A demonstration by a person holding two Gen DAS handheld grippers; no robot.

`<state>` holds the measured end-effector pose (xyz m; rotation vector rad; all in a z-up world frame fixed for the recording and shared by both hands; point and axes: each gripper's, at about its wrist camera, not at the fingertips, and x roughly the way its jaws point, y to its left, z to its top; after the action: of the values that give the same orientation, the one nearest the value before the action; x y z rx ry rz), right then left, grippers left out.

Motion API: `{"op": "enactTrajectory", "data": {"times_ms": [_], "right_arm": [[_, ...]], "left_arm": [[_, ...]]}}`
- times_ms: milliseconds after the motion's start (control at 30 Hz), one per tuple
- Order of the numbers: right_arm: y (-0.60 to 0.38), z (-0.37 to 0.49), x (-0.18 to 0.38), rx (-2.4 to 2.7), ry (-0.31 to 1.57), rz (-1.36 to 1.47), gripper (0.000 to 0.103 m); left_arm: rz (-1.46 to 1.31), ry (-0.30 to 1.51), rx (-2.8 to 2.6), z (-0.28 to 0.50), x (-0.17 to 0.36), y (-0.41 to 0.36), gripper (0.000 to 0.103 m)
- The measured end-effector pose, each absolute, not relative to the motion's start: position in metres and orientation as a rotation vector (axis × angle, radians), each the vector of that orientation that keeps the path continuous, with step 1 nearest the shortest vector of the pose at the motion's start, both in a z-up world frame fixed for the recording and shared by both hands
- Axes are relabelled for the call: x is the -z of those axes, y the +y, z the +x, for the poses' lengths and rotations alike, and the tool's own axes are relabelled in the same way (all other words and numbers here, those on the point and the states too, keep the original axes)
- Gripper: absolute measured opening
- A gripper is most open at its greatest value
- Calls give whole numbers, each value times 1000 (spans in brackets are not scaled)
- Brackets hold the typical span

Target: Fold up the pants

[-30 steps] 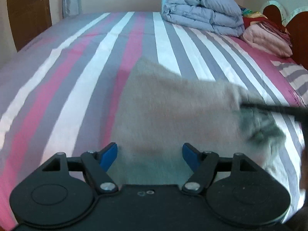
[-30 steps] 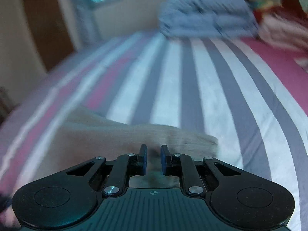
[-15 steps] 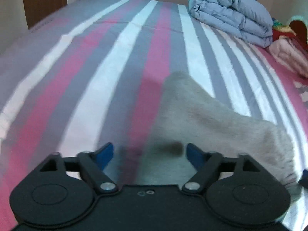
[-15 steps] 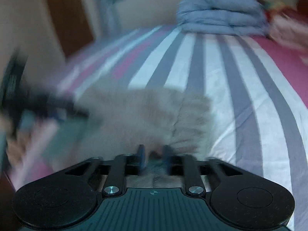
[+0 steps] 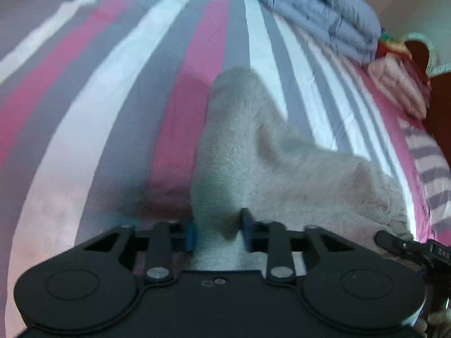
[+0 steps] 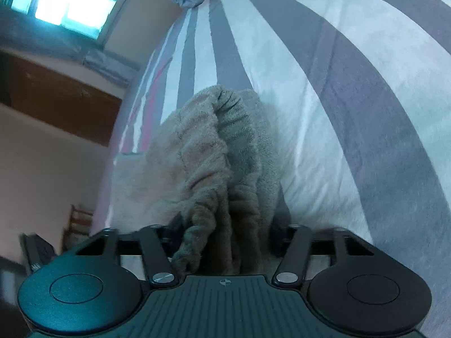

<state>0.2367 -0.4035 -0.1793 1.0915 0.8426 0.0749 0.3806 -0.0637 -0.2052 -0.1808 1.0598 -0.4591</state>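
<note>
The beige fleece pants (image 5: 282, 169) lie bunched on the striped bed (image 5: 112, 98). My left gripper (image 5: 217, 232) has its blue-padded fingers closed in on a ridge of the pants fabric at its near edge. In the right wrist view the gathered elastic waistband (image 6: 222, 152) of the pants runs between the fingers of my right gripper (image 6: 225, 233), whose jaws stand wide apart around it. The right gripper's tip also shows in the left wrist view (image 5: 394, 242), at the pants' right end.
A folded blue-grey duvet (image 5: 324, 17) lies at the far end of the bed, with pink folded bedding (image 5: 400, 84) beside it and a wooden headboard at the right. The right wrist view is tilted and shows a window (image 6: 70, 5), a brown door (image 6: 56, 104) and a chair (image 6: 79, 219).
My left gripper has gone from wide open to closed on the pants. My right gripper has opened from nearly shut, and its view has rolled sideways. The pants are now bunched together.
</note>
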Motion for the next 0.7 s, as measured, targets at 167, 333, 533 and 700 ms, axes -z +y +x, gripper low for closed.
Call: {"op": "enactTrajectory", "data": {"times_ms": [167,333,533,700], "right_arm": [[-397,249,130,-183,682,986,45],[-407,277,110,-247,648,944,46],[-413,301,167,-119,875,876,61],[-391,281,120,-36,777,584,63]], "left_arm": [[-280,923,438,383,167,-61,14],[-271,899,415,399,163,-61,16],[-87,964,352,397,200,-81,35],[51,852,390,392,150,-88,33]]}}
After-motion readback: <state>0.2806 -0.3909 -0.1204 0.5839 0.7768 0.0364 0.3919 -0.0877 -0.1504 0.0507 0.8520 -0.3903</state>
